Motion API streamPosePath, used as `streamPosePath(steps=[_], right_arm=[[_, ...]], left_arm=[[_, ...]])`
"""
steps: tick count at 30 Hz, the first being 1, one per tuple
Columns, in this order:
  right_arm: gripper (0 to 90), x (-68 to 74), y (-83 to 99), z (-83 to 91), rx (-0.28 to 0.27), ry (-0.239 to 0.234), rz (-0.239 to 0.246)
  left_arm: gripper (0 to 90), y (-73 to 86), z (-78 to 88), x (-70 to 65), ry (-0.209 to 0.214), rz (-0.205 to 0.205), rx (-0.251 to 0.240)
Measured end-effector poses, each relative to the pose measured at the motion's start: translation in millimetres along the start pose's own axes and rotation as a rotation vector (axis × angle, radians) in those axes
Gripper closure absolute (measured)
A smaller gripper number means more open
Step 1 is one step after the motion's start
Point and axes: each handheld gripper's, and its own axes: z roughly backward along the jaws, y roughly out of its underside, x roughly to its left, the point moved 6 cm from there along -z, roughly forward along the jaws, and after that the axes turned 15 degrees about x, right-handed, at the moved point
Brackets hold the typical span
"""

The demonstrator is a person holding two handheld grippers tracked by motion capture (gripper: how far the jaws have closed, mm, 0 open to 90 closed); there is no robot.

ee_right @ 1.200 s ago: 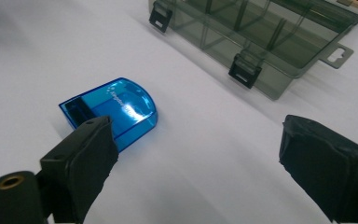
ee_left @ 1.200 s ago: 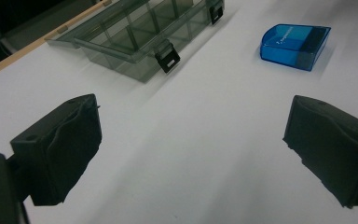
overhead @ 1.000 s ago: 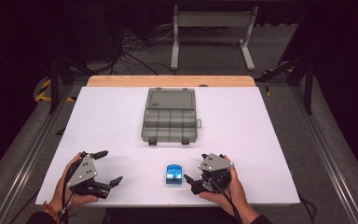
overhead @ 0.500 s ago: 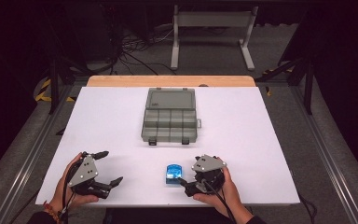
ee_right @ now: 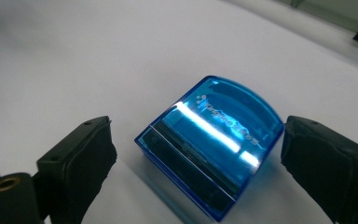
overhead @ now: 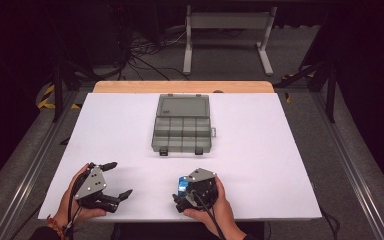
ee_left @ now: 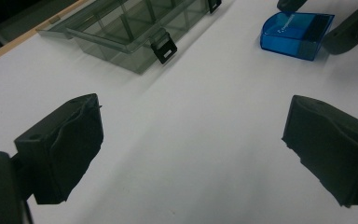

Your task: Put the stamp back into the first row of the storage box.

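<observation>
Blue box sits between right gripper's parted jaws — untouched.

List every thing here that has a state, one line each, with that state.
Blue case: closed, flat on the table, between the right gripper's jaws, untouched.
Grey organizer box: lid closed, latches down.
Left gripper: open, holding nothing.
Right gripper: open around the blue case.

Hard to see stuff
Right gripper covers most of the blue box; its printed lettering is unreadable.
</observation>
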Motion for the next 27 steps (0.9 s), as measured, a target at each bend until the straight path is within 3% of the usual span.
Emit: streamPosePath(steps=[6, 8, 10, 14, 15, 18, 27], right_arm=[[12.0, 5.5, -7.0, -12.3, -0.002, 0.033, -0.018], [18.0, 7.1, -10.7, -15.2, -0.013, 0.063, 0.004], [20.4, 7.6, -10.7, -15.4, -0.016, 0.064, 0.010], [36.1, 2.3, -10.6, -11.0, -0.021, 0.058, -0.004], [39.8, 0.7, -10.0, -9.7, -0.016, 0.054, 0.013], [40.6, 0.5, -9.5, -9.0, -0.010, 0.046, 0.026], [41.8, -3.3, -8.6, -4.3, 0.045, 0.009, 0.133]], left_arm=[[5.6, -0.2, -1.6, -2.1, 0.008, 0.001, 0.007], [5.8, -0.2, -1.6, -2.2, 0.006, 0.002, 0.009], [5.8, 0.1, -1.4, -2.3, 0.002, -0.003, 0.013], [6.0, 0.5, -2.0, -1.0, 0.000, 0.001, 0.018], [6.1, 0.4, -2.2, -0.9, 0.001, 0.003, 0.016], [6.1, 0.4, -2.0, -0.8, 0.001, 0.003, 0.017], [6.0, 0.4, -0.5, 0.1, 0.006, 0.019, 0.004]])
